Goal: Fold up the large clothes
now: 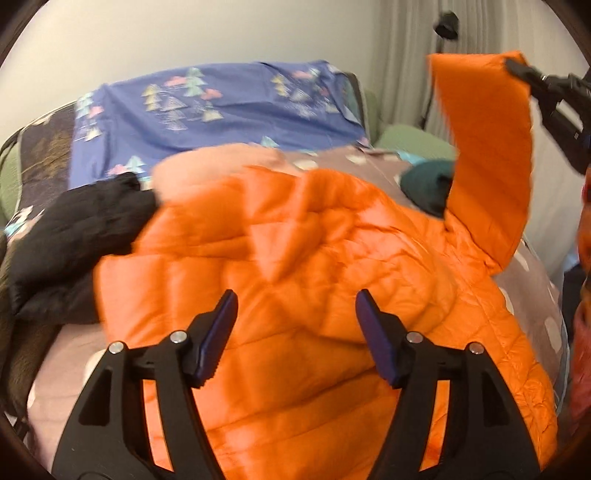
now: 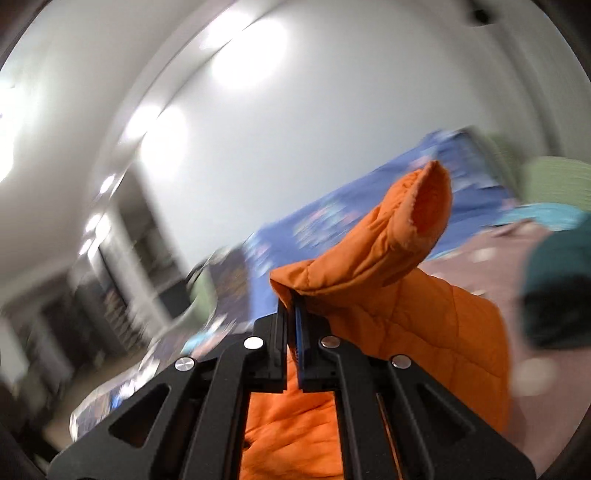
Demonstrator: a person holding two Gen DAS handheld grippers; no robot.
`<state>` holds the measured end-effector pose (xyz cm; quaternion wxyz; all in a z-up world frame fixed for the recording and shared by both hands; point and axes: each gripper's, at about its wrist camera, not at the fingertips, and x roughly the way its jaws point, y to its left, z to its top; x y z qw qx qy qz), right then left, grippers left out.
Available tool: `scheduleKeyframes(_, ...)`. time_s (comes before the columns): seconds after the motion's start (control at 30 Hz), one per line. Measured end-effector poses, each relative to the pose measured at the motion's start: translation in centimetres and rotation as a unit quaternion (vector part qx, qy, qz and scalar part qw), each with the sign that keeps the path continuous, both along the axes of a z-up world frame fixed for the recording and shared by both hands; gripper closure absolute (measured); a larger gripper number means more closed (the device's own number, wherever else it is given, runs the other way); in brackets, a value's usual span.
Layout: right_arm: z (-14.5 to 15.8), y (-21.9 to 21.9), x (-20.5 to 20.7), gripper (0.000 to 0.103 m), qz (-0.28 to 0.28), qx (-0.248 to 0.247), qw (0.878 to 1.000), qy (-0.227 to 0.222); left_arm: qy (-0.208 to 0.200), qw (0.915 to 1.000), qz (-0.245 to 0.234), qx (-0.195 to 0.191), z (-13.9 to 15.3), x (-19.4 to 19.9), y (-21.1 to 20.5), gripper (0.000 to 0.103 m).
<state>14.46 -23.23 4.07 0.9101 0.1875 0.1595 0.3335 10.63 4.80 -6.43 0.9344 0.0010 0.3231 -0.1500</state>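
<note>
An orange quilted puffer jacket (image 1: 314, 266) lies spread on the bed. My left gripper (image 1: 295, 310) hovers over its middle, open, with nothing between the fingers. One sleeve (image 1: 487, 147) stands lifted high at the right, its cuff end pinched by my right gripper (image 1: 517, 68). In the right wrist view the right gripper (image 2: 291, 299) is shut on the edge of the sleeve cuff (image 2: 406, 229), whose open mouth points up and away, and the rest of the jacket (image 2: 424, 332) hangs below.
A black garment (image 1: 70, 236) lies left of the jacket, a dark teal one (image 1: 428, 184) behind the raised sleeve. A blue patterned sheet (image 1: 221, 107) covers the sofa back. The grey-pink dotted cover (image 1: 66, 384) shows at the near left. A tripod (image 1: 443, 29) stands by the curtain.
</note>
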Motion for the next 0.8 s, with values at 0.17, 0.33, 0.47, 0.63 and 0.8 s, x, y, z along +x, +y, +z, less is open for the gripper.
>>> scheduleKeyframes(0.17,-6.5,10.8,0.6,0.100,0.108,-0.091,0.987,0.076,-0.005,0.9990,0.034,-0.029,0.3,-1.2,4.8,0.029)
scheduleKeyframes(0.33,-11.4,14.3,-0.6,0.093,0.148,-0.157,0.967,0.136,0.004,0.9959,0.029,-0.086,-0.1,-1.7,8.0,0.019)
scheduleKeyframes(0.47,-11.7,13.6,-1.4,0.067,0.155,-0.170,0.963,0.139,0.020,0.9937,0.019,-0.108,-0.9,-0.9,7.9,0.016)
scheduleKeyframes(0.63,-11.4,12.2,-2.4,0.064,0.168,-0.174,0.964,0.114,0.020,0.9915,0.004,-0.128,-1.0,-0.5,6.8,0.014)
scheduleKeyframes(0.8,-10.5,9.9,-1.6,0.063,0.095,-0.188,0.971,0.116,0.020,0.9905,-0.004,-0.136,-1.2,-0.7,7.2,0.014)
